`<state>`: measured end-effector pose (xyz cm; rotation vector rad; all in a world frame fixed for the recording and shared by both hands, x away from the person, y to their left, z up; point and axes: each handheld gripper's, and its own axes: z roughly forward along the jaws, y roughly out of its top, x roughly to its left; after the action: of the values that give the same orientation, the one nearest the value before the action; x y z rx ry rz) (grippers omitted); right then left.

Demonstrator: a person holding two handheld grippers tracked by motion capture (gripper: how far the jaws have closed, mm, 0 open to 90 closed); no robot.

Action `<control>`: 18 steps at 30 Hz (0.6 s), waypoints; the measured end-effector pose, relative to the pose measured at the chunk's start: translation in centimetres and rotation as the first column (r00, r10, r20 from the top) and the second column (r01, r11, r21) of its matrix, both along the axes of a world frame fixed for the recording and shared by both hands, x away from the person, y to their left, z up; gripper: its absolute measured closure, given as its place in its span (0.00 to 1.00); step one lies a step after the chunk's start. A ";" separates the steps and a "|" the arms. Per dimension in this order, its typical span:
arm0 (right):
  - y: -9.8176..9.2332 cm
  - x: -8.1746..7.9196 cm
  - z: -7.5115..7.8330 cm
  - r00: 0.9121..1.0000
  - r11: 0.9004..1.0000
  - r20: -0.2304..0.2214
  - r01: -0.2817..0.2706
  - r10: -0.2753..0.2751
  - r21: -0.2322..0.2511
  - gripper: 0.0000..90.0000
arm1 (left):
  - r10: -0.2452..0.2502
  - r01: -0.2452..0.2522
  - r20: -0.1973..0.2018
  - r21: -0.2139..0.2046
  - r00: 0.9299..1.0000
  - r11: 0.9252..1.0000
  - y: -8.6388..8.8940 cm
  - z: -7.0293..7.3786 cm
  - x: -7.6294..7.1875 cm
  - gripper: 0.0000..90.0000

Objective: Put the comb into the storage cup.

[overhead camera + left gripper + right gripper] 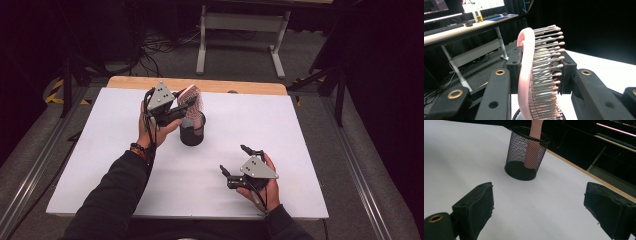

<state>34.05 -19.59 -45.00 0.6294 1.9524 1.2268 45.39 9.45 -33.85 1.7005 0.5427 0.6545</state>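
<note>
1. the pink hairbrush [527, 75] stands nearly upright, head up, its handle down inside the black mesh cup [526, 153]. through the mesh, from the right hand-held gripper's view, the handle reaches close to the cup's floor.
2. the left hand-held gripper [172, 111] is clamped on the brush head: one jaw against the smooth pink back, the other against the bristle side, so the brush sits straight between them. gripping the head keeps the handle free to go into the cup, which looks like the aim.
3. the cup sits on the white counter [100, 165], directly below the left hand-held gripper, and seems to hold nothing besides the brush handle.
4. the right hand-held gripper [235, 162] rests low over the counter, jaws spread wide with nothing between them; the cup lies ahead of it, well apart, so it is probably just waiting.
5. i judge the brush about ready to be let go.
</note>
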 end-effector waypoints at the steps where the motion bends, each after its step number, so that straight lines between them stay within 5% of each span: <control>1: 0.0 0.0 0.0 1.000 1.000 0.000 -0.001 0.000 -0.002 0.11 | 0.001 -0.001 -0.005 -0.001 1.000 1.000 0.0 -0.1 0.0 0.71; 18: 0.1 0.0 -0.1 1.000 1.000 -0.007 -0.003 0.003 -0.004 0.11 | 0.010 -0.011 -0.041 -0.016 0.999 1.000 -0.2 -1.4 0.4 0.70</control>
<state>34.08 -19.54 -45.09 0.6297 1.9617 1.2234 45.82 9.25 -35.26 1.7006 0.5847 0.6222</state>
